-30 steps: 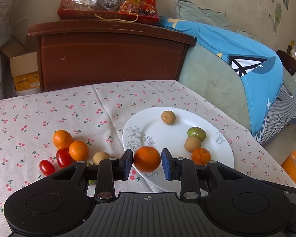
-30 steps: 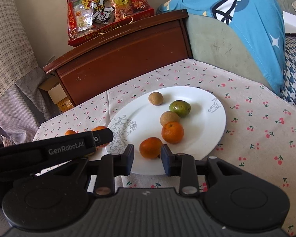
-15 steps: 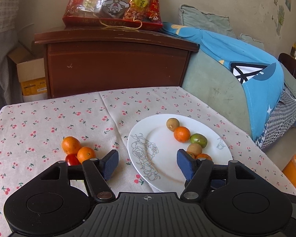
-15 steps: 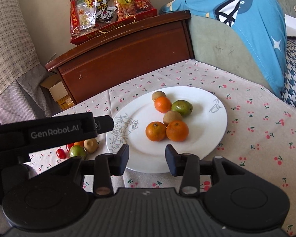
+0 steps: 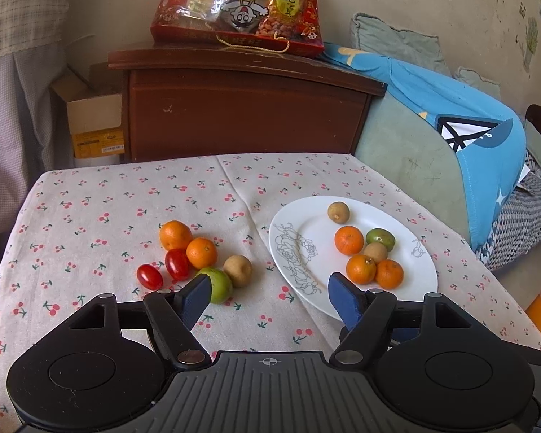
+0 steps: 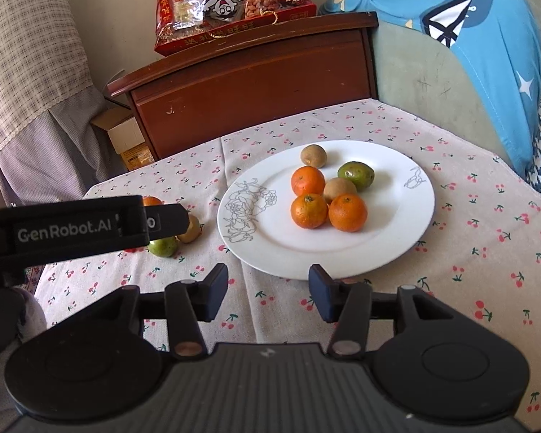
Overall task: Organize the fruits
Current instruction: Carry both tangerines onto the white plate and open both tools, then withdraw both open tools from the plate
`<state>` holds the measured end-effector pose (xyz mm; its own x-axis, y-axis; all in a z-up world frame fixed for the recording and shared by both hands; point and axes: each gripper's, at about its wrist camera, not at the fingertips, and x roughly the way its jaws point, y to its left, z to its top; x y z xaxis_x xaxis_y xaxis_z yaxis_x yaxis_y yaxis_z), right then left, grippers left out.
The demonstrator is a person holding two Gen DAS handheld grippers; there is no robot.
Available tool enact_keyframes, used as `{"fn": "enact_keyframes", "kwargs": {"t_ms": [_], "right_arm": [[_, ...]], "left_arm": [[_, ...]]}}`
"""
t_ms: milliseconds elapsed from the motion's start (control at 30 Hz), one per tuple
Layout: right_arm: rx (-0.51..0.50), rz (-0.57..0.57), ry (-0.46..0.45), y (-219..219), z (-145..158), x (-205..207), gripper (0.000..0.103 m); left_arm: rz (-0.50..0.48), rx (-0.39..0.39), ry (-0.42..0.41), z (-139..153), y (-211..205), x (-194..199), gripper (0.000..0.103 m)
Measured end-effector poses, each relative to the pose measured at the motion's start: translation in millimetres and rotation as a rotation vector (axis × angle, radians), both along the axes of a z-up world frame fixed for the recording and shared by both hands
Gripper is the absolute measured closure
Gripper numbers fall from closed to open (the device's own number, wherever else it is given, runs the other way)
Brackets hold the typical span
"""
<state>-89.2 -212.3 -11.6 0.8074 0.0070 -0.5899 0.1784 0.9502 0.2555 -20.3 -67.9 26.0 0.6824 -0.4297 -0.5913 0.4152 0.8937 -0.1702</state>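
A white plate point(image 5: 418, 278) point(image 6: 396, 245) holds three oranges point(image 5: 348, 240) point(image 6: 307, 180), two brown fruits point(image 5: 338, 211) and a green fruit point(image 5: 380, 239) point(image 6: 355, 175). Left of the plate on the cloth lie two oranges point(image 5: 175, 234), two red tomatoes point(image 5: 149, 276), a green fruit point(image 5: 220, 284) point(image 6: 163, 246) and a brown fruit point(image 5: 237, 270) point(image 6: 190, 230). My left gripper point(image 5: 269, 297) is open and empty, above the cloth between the loose fruit and the plate. My right gripper point(image 6: 268, 290) is open and empty, just before the plate's near rim.
The table has a cherry-print cloth point(image 5: 126, 209). Behind it stand a brown wooden cabinet point(image 5: 241, 115) with a red snack bag point(image 5: 241, 3) on top and a cardboard box point(image 5: 93, 122). A sofa with blue cloth point(image 5: 469, 126) lies to the right.
Both grippers let go of an orange onto the plate, opened and drew back from it. The left gripper has swung left, bringing the loose fruit into view.
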Motion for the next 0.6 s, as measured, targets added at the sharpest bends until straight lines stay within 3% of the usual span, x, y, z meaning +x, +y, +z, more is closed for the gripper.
{"fn": "enact_keyframes", "kwargs": {"t_ms": [267,600], "right_arm": [[-0.027,0.034,0.012,10.2,1.7,-11.4,0.053],[-0.024,0.116,0.005,29.8,2.2,-9.4,0.053]], "left_arm": [[0.044,0.0,-0.002,2.1,20.3,-5.7,0.026],[0.228,0.02,0.041,-13.7,80.6,8.7,0.027]]}}
